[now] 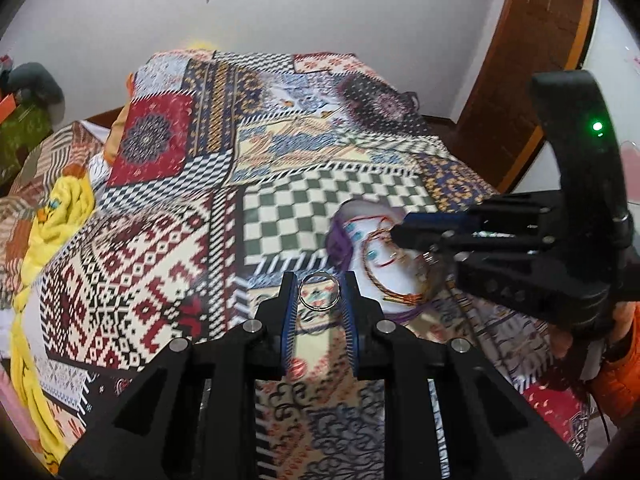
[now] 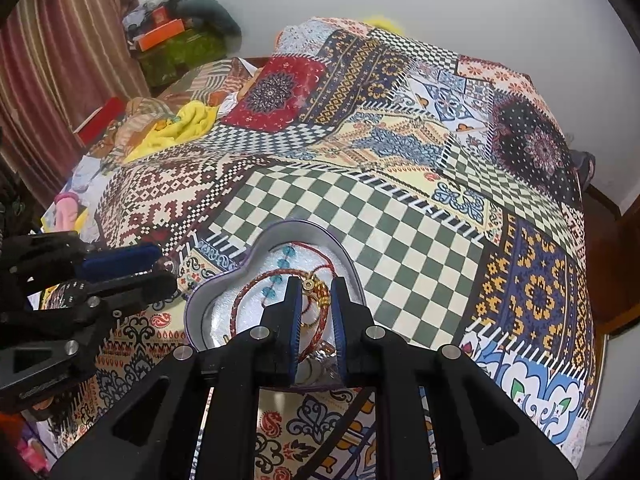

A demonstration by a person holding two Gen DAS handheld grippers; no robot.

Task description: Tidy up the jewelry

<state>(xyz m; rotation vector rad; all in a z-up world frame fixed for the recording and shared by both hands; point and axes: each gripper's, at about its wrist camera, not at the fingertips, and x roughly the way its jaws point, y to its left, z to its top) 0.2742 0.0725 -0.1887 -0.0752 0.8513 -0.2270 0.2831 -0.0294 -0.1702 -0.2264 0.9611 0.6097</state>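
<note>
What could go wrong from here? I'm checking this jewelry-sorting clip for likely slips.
The silver ring is pinched only by its edges at the left gripper's tips above the patterned bedspread; a small slip could drop it where it would be hard to spot.

The right gripper hangs over the heart-shaped tin among the tangled bracelets, so the grippers could collide or snag a cord.

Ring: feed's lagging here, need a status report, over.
Left tool shut on ring, above bedspread. Right tool shut, empty, over heart tin. Nothing in the way.
</note>
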